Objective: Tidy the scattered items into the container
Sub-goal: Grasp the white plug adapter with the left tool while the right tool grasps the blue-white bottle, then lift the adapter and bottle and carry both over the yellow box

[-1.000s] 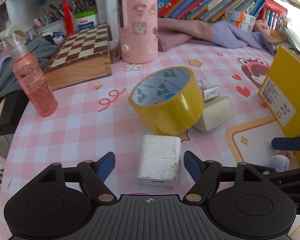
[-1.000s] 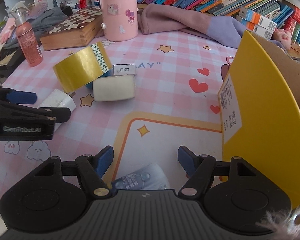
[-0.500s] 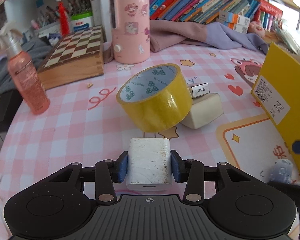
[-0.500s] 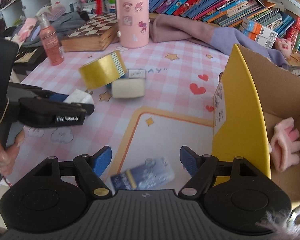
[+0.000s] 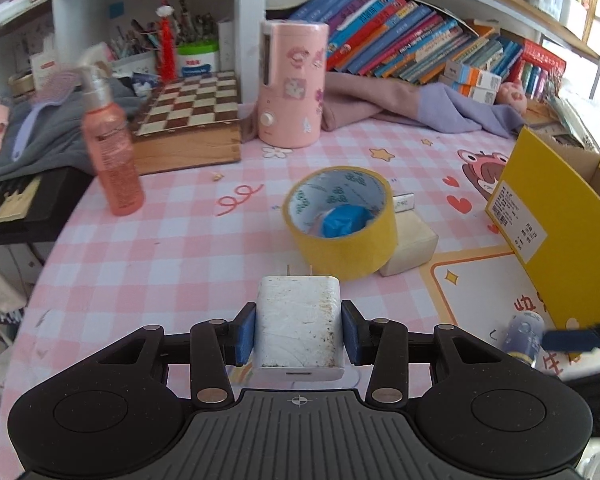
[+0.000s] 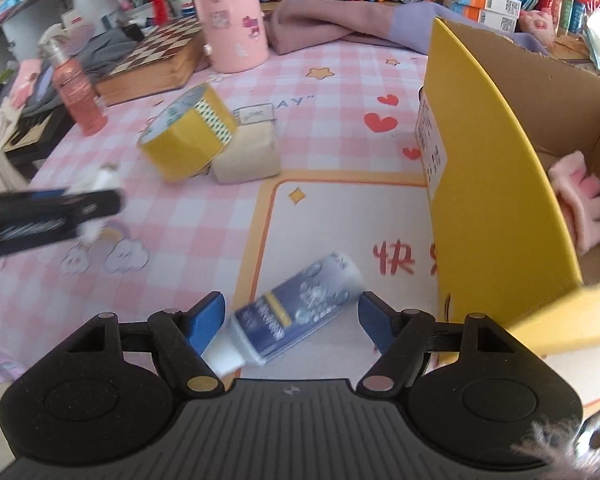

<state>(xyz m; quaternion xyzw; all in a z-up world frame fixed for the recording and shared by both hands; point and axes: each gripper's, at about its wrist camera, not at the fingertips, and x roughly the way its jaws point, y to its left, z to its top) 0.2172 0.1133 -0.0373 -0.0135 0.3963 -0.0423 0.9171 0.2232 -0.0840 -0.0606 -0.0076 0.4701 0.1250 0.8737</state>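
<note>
We find the left gripper (image 5: 299, 334) clamped on a white plug-in charger (image 5: 299, 326), both blue pads pressed against its sides and its metal prongs pointing away from the camera; whether the charger is clear of the tablecloth (image 5: 172, 240) we cannot tell from this view. Just beyond it we note a roll of yellow tape (image 5: 342, 222) tilted against a cream block (image 5: 410, 246), with a small labelled metal box (image 5: 403, 203) behind the pair. The right gripper (image 6: 292, 322) stands with its jaws apart over a blue tube with a white cap (image 6: 292, 316), which lies slantwise on the cloth between the blue pads; the left pad sits close to the cap end, but we cannot confirm contact, and the right pad is clear of it. To the right of that gripper we record the yellow cardboard box (image 6: 488, 184), open at the top, holding a pink plush item (image 6: 580, 204). Farther back we observe a pink spray bottle (image 5: 110, 148), a wooden chessboard box (image 5: 188, 120) and a pink cylindrical canister (image 5: 292, 84)
</note>
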